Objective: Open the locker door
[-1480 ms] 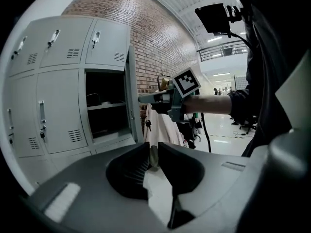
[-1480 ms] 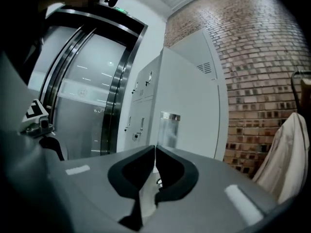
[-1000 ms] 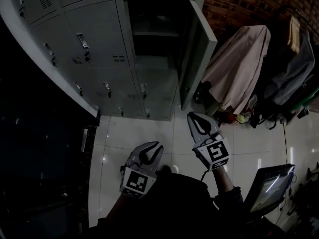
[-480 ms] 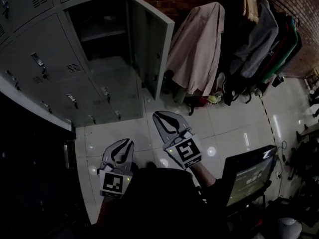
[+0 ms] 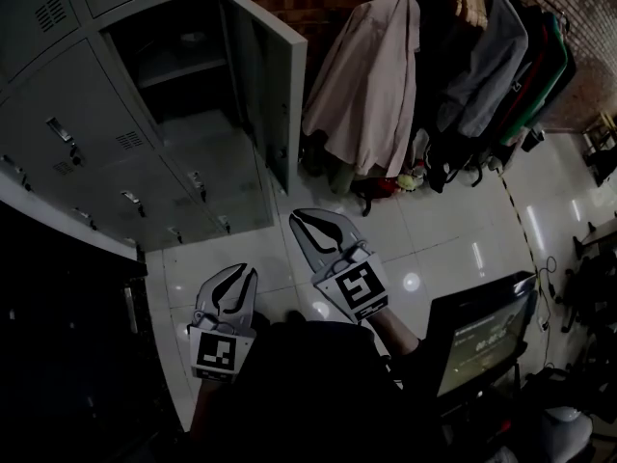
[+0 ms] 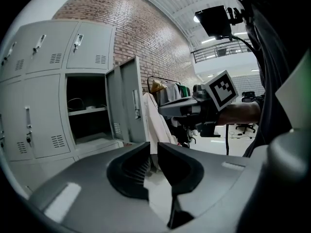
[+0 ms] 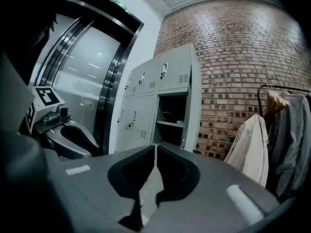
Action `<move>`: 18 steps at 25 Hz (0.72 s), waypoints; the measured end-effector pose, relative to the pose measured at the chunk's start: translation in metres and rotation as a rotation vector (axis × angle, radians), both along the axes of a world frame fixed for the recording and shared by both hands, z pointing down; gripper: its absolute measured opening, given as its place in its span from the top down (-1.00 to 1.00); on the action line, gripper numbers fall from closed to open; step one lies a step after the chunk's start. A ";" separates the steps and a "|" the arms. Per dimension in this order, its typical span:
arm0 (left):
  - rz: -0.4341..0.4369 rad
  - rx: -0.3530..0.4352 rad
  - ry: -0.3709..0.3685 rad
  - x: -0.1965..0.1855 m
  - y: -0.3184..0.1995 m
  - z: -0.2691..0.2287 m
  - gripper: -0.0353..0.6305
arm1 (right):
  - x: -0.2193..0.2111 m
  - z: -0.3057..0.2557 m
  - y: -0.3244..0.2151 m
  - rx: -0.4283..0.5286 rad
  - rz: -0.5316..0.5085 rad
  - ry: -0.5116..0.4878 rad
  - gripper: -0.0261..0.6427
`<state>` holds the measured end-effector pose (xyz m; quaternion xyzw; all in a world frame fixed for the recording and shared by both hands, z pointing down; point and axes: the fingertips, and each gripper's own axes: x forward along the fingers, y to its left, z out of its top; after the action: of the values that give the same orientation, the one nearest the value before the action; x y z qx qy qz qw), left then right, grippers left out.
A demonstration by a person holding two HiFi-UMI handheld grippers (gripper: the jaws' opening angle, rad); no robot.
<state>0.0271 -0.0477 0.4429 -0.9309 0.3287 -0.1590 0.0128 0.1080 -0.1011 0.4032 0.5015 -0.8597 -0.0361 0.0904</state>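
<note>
The grey locker bank (image 5: 58, 152) fills the upper left of the head view. One locker door (image 5: 262, 85) stands swung wide, showing a dark compartment (image 5: 174, 75) with a shelf. The same open door (image 6: 127, 103) shows in the left gripper view, and the door (image 7: 193, 98) shows again in the right gripper view. My left gripper (image 5: 249, 271) is held low over the tiled floor, shut and empty. Beside it, my right gripper (image 5: 298, 217) is also shut on nothing. Both are well short of the lockers.
A beige coat (image 5: 368, 75) and several darker garments (image 5: 501, 56) hang on a rack right of the open door, against a brick wall (image 7: 233, 57). A monitor (image 5: 477, 336) stands at lower right. Glossy white floor tiles (image 5: 434, 239) lie between.
The head view has swung right, so the lockers slid to the upper left and the clothes rack came further in. Both grippers stay shut, low, near the body.
</note>
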 end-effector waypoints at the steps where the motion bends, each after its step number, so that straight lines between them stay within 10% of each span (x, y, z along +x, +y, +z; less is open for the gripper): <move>1: 0.000 -0.002 0.000 0.000 -0.001 0.001 0.76 | 0.000 0.001 -0.001 -0.002 -0.002 -0.002 0.90; 18: -0.019 -0.018 -0.018 -0.003 -0.005 0.002 0.76 | 0.035 -0.018 -0.063 0.053 0.044 0.051 0.88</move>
<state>0.0237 -0.0529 0.4449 -0.9264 0.3359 -0.1702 0.0060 0.1429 -0.1638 0.3854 0.5216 -0.8445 -0.0696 0.0995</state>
